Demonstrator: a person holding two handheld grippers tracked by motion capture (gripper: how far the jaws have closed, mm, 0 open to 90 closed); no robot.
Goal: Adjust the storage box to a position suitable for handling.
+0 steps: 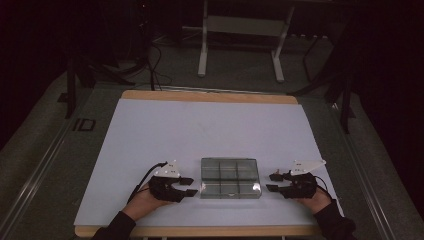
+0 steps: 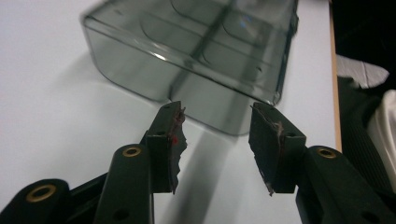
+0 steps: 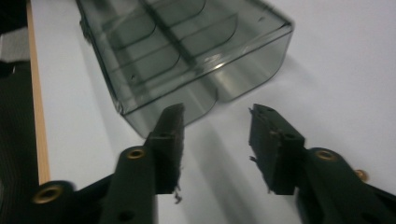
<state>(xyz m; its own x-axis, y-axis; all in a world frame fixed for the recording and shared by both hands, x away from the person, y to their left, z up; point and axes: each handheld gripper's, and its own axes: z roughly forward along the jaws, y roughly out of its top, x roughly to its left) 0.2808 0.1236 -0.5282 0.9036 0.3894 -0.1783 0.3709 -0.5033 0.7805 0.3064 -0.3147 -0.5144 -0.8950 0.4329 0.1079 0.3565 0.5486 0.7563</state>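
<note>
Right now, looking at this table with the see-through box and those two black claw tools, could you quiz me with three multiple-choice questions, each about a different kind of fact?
1. Where is the clear smoky plastic compartment box?
A between the grippers
B at the far edge
C on the floor

2. How many compartments has it?
A two
B six
C twelve

3. How stand the jaws of the left gripper and the right gripper?
A clamped on the box
B apart, holding nothing
C holding a lid

Key: 1 A, a gripper on each side; 2 B, two rows of three; 3 B, bare table between the jaws.
</note>
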